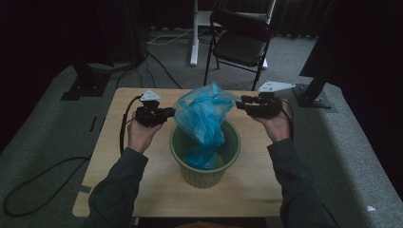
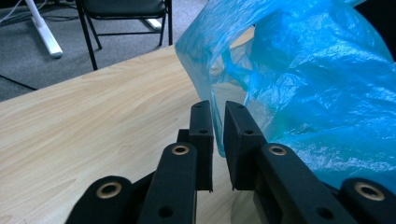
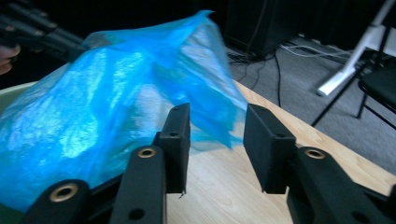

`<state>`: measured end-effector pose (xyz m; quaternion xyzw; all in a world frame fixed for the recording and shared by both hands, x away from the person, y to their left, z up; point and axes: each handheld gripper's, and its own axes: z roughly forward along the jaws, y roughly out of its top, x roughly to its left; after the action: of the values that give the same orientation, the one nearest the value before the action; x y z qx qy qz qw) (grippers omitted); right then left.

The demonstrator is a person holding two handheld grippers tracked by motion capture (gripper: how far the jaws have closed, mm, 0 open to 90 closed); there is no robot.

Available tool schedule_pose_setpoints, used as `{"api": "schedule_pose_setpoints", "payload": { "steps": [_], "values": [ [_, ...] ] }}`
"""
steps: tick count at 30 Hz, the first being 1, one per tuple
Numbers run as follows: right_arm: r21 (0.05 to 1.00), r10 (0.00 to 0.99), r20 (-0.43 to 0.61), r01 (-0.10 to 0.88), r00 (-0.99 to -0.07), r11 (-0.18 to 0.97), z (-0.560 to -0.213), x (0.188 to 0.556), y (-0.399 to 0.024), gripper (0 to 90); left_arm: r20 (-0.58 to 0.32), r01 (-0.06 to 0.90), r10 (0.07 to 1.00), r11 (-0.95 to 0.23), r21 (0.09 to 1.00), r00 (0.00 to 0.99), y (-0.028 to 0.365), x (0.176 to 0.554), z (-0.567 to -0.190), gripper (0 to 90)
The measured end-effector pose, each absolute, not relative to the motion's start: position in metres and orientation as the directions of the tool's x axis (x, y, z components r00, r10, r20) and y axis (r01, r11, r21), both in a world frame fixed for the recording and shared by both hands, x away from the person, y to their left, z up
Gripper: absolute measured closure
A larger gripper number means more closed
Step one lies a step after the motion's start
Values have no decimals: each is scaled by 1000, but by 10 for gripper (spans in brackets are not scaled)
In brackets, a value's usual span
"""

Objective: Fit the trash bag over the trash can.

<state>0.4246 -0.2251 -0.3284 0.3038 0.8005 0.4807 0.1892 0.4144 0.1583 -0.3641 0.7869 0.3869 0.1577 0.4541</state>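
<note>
A blue plastic bag stands up out of a green pot in the middle of the wooden table. My left gripper is at the bag's left side. In the left gripper view its jaws stand a narrow gap apart, with the bag's thin edge running through the gap. My right gripper is at the bag's right side. In the right gripper view its jaws are wide apart, and a blurred corner of the bag hangs just behind them, untouched.
A black folding chair and a white stand leg are on the carpet beyond the table's far edge. Cables trail over the floor at the left. Bare table top lies on both sides of the pot.
</note>
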Motion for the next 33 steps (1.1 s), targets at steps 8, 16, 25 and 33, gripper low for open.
{"api": "schedule_pose_setpoints", "payload": {
  "steps": [8,16,25,33],
  "values": [
    [857,620,-63,277,-782,435,-336,431,-201,731,-94,449,750,-285,847,654,158,412,-358,774],
    [871,542,-39,238,-839,430,-334,423,-199,898,-89,418,748,-264,870,658,163,410,-349,746],
    [889,464,-7,207,-886,408,-332,417,-198,899,-73,392,716,-291,873,694,146,413,-341,724],
    [890,431,14,208,-902,406,-332,416,-196,899,-57,362,681,-315,878,730,125,412,-333,622]
  ]
}}
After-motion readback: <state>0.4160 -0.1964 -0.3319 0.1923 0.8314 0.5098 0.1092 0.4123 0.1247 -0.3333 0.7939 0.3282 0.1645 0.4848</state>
